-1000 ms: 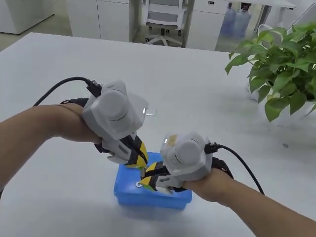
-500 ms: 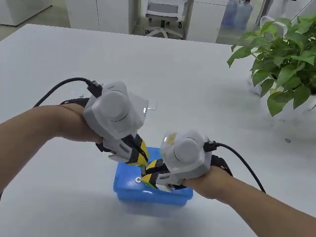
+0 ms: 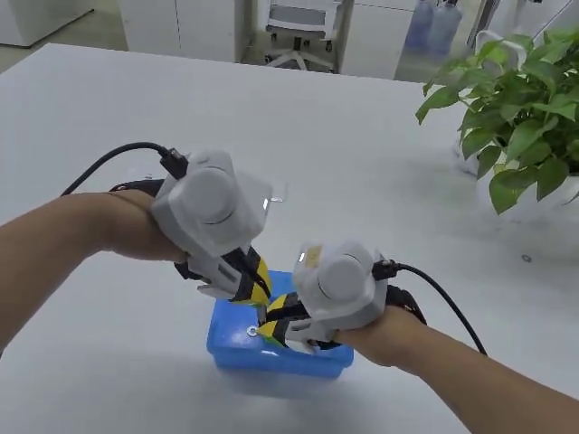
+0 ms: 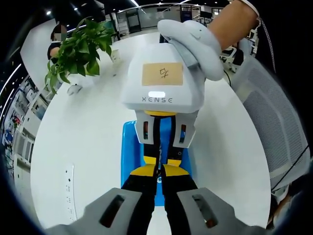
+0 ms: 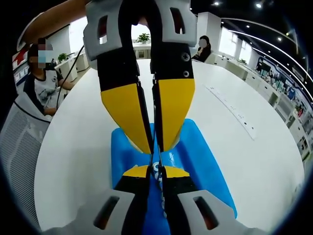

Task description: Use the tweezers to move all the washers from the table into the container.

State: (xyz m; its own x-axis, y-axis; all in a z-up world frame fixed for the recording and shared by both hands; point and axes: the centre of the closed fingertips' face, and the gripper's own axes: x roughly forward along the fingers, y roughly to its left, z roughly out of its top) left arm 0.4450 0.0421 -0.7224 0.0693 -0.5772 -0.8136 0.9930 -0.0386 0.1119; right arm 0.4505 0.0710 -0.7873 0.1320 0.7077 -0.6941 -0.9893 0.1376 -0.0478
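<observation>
Head view: your left gripper (image 3: 257, 291) and right gripper (image 3: 268, 330) meet tip to tip over the blue container (image 3: 262, 360), which sits on the white desk (image 3: 362, 163) well in from its far edge. Left gripper view: your jaws are clenched above the container. Right gripper view: these jaws are clenched too, but you cannot tell what they pinch.

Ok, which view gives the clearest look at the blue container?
The right gripper view: the blue container spreads wide on both sides of the jaws. The head view shows its near wall; the left gripper view shows strips behind the right gripper.
</observation>
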